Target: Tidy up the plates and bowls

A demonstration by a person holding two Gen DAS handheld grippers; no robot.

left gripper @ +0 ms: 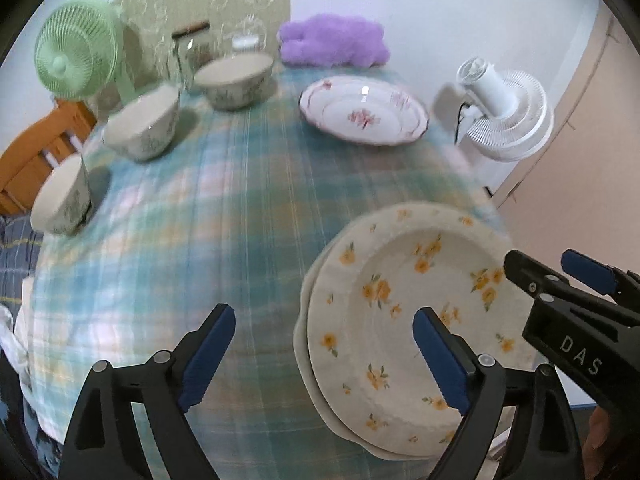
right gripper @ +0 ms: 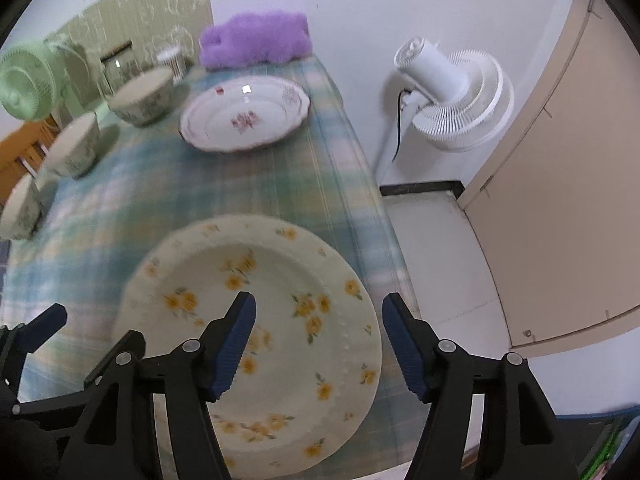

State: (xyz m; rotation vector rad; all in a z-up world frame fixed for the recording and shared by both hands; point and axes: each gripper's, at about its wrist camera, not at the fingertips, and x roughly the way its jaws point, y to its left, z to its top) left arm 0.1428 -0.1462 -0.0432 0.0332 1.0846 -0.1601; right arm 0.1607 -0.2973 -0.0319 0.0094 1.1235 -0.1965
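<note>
Table w/ a blue-green checked cloth. Near the front right corner sits a plate w/ yellow flowers, stacked on top of another plate whose pale rim peeks out on the left side. Both lie flat on the cloth.

Left gripper hangs above the cloth, jaws spread wide, nothing between them; its right finger is over the yellow plate's rim, left finger over bare cloth. Right gripper hovers over the same plate, jaws apart too, nothing gripped; the plate's right edge shows in the gap between its fingers, but the pads don't press on it. Whether any pad touches the plate, can't tell.

Further back, a plate w/ pink flowers lies on its own, well apart from the stack. On the far left, three bowls in a rough line: one by the back, one in the middle, one nearest the left edge, all upright, separate.

Behind: green fan, white fan off the table on the right, a purple fluffy thing at the back edge, a glass jar near the back bowl. Pics slightly blurred.
</note>
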